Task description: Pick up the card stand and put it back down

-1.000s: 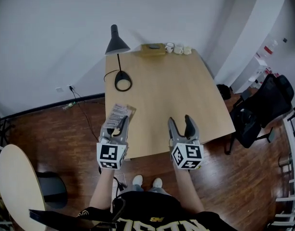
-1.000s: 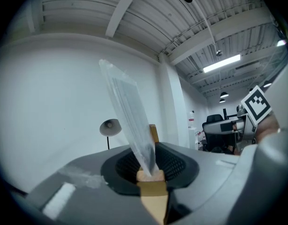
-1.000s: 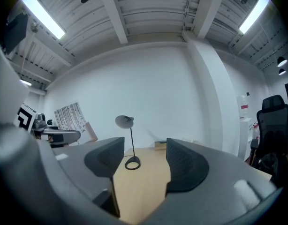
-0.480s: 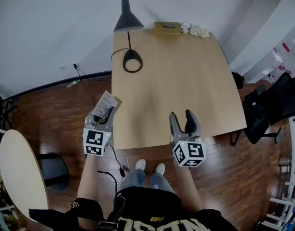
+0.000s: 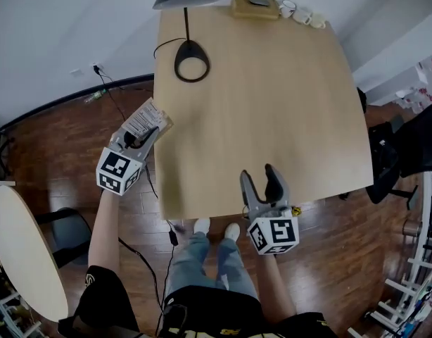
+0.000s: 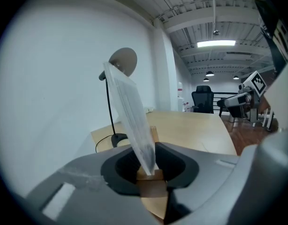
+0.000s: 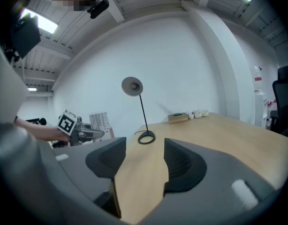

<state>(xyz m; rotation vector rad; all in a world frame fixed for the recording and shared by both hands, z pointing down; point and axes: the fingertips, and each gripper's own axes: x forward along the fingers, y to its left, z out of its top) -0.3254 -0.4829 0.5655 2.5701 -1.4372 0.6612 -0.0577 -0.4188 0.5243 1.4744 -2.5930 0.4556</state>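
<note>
Wooden worktop [image 5: 272, 104] lay beside the left tool [image 5: 147, 136], clamped on the card stand [image 5: 143, 117] at its base, probably to keep the card upright; right tool [image 5: 257, 177] idled, jaws slightly apart, empty.

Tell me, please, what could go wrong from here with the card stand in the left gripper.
1. The left gripper holds the card stand just off the left edge of the table, above the floor. A slip would likely drop it there.
2. The jaws pinch it low down, at its small wooden base, while the tall clear card leans. It might twist in the grip, or tip over if set down close to that edge.
</note>
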